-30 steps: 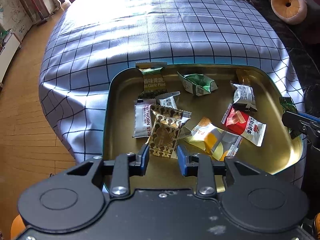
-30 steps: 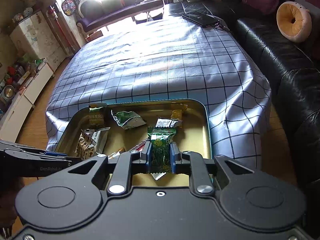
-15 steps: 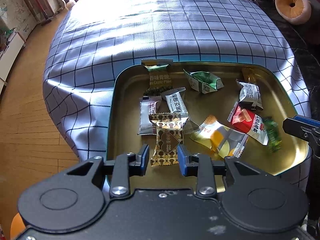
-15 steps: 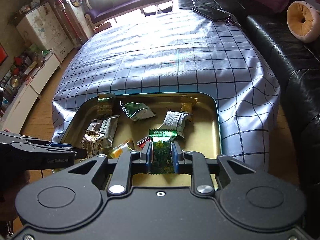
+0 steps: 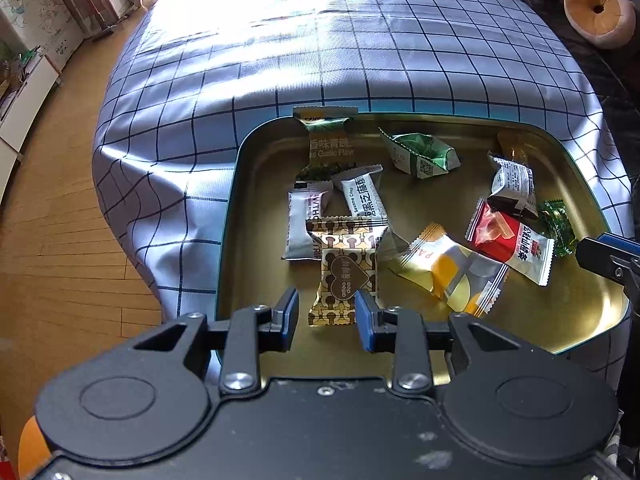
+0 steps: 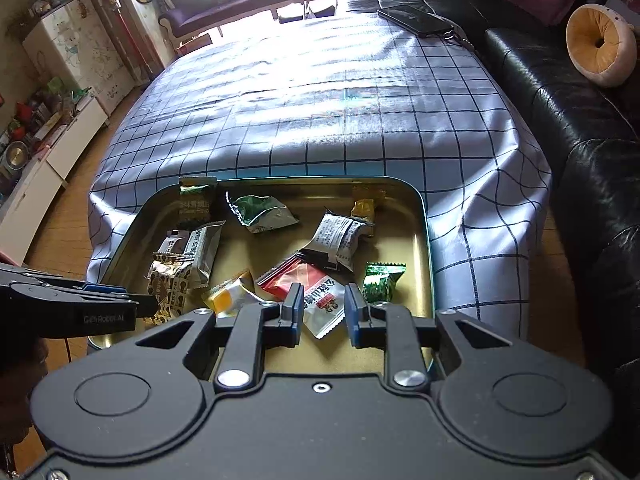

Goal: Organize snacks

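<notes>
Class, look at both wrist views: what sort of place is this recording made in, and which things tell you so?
Most likely a home living room: a black leather sofa with a round cushion, a table under a checked tablecloth, and wooden flooring.

Left gripper (image 5: 326, 314) tilted steeply down, jaws parted, nothing clamped. Right gripper (image 6: 322, 309) angled down, jaws apart and empty, pads touching nothing

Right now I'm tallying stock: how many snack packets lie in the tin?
9 in the tin: garlic, green, gold, white, sesame, hawthorn, patterned, yellow, red. Hidden ones possible.
</notes>
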{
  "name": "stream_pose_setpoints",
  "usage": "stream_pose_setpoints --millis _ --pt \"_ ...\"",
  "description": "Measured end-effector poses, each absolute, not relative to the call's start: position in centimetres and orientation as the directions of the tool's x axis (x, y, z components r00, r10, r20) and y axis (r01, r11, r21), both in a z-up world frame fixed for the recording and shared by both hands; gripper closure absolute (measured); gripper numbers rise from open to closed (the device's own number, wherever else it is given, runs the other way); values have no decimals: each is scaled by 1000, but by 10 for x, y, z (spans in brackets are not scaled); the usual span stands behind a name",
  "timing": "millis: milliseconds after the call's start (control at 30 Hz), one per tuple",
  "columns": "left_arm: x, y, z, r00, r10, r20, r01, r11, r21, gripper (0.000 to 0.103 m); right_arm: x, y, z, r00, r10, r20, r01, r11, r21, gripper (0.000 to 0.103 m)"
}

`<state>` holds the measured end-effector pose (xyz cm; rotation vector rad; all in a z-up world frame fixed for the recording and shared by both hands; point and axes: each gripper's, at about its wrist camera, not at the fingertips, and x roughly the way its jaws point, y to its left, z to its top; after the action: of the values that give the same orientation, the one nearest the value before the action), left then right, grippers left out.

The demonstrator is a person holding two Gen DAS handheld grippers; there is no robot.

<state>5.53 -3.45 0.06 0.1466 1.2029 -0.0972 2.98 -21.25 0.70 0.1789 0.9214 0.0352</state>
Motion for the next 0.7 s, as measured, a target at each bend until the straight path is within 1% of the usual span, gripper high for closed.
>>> stream_pose_setpoints --millis 700 --pt "53 -34 -1 362 13 -932 145 987 71 70 32 -210 0 589 102 -802 53 985 164 70"
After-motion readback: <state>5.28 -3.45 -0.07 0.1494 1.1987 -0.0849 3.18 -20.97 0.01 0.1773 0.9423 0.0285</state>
